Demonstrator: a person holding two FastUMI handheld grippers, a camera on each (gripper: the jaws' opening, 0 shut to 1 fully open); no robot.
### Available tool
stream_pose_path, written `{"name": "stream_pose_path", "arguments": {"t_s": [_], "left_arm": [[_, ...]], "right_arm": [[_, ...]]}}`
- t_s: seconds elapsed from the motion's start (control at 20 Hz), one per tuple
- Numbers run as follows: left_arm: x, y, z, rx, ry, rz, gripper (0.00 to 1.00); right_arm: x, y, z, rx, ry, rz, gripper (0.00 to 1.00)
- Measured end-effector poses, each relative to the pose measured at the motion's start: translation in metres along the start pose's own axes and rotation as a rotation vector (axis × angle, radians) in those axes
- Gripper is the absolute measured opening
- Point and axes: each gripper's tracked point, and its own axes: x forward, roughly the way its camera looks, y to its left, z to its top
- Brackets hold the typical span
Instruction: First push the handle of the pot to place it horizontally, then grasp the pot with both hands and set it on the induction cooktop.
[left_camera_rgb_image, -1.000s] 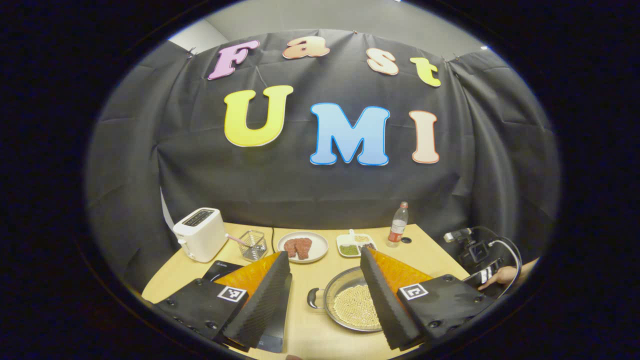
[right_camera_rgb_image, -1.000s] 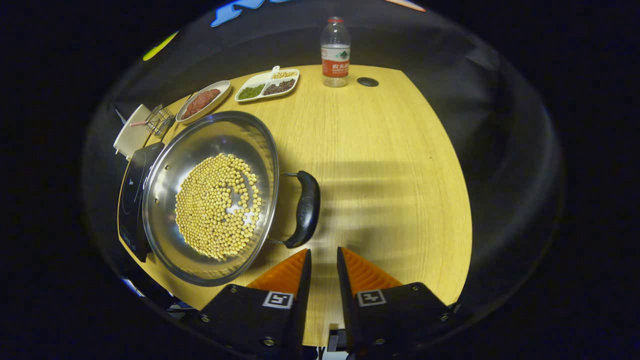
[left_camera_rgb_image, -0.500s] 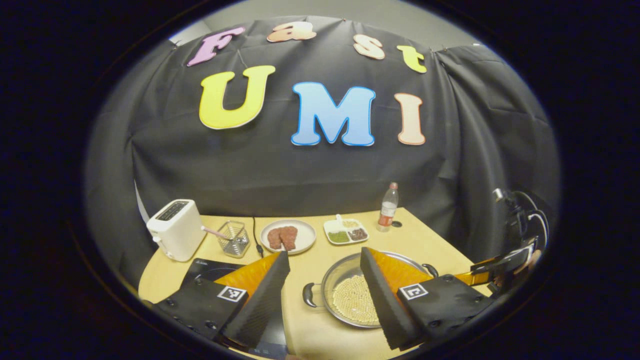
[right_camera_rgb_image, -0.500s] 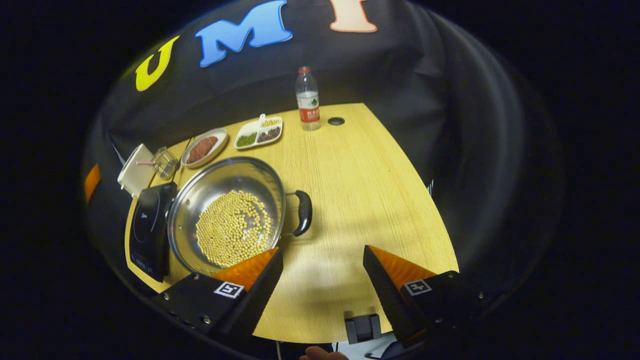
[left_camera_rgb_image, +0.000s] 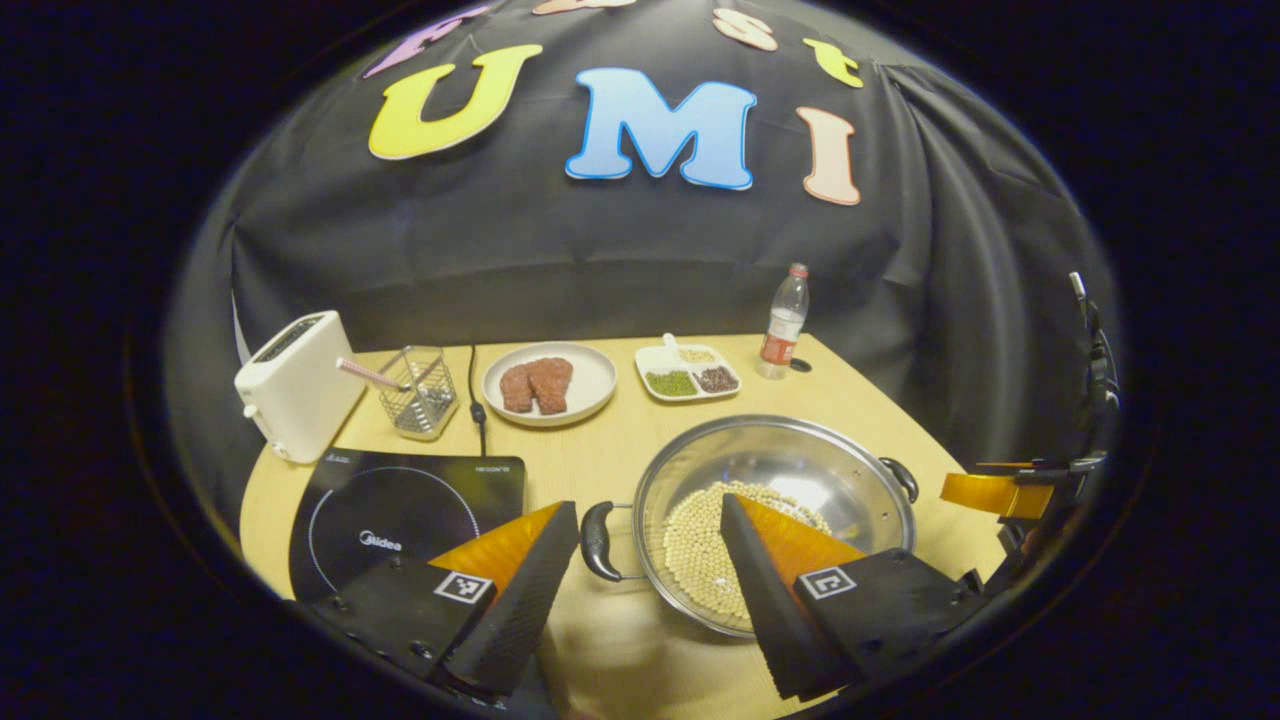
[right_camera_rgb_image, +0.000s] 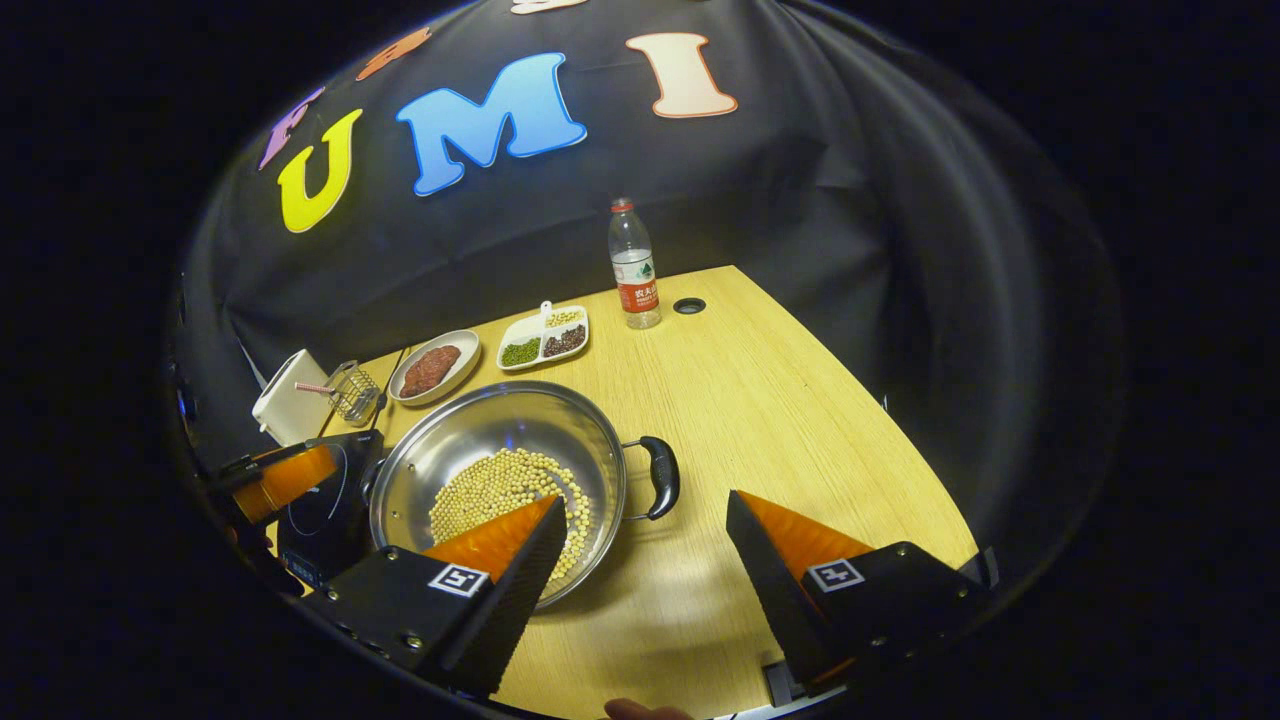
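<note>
A round, shiny steel pot (left_camera_rgb_image: 775, 480) with two black loop handles (left_camera_rgb_image: 595, 527) and a layer of small pale beans sits on the pale wood-grain desk (right_camera_rgb_image: 780, 400), at three o'clock of the flat black glass cooktop (left_camera_rgb_image: 400, 500). Left gripper (left_camera_rgb_image: 650, 570) and right gripper (right_camera_rgb_image: 645, 565) both hover with jaws spread, pinching nothing.

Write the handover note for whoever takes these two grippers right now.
Left gripper: open, empty, above the pot's left handle.
Right gripper: open, empty, near the right handle.
Pot, with beans inside, stands on the table beside the induction cooktop; handles lie left-right.
Done: handle looks levelled.
Left: grip both handles, lift, set pot on the cooktop.
</note>
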Motion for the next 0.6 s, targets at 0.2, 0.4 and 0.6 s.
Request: {"name": "stream_pose_path", "arguments": {"t_s": [0.2,0.4,0.6], "left_arm": [[0.033,0.011,-0.03,-0.006,0.049,0.043,0.99],[0.053,0.021,-0.049,-0.009,0.082,0.07,0.96],[0.07,0.026,-0.056,-0.013,0.098,0.07,0.96]], "right_arm": [[0.026,-0.001,-0.002,-0.011,-0.011,-0.026,1.0],[0.047,0.004,-0.006,-0.035,-0.005,-0.031,1.0],[0.063,0.002,-0.013,-0.049,0.009,-0.052,1.0]]}}
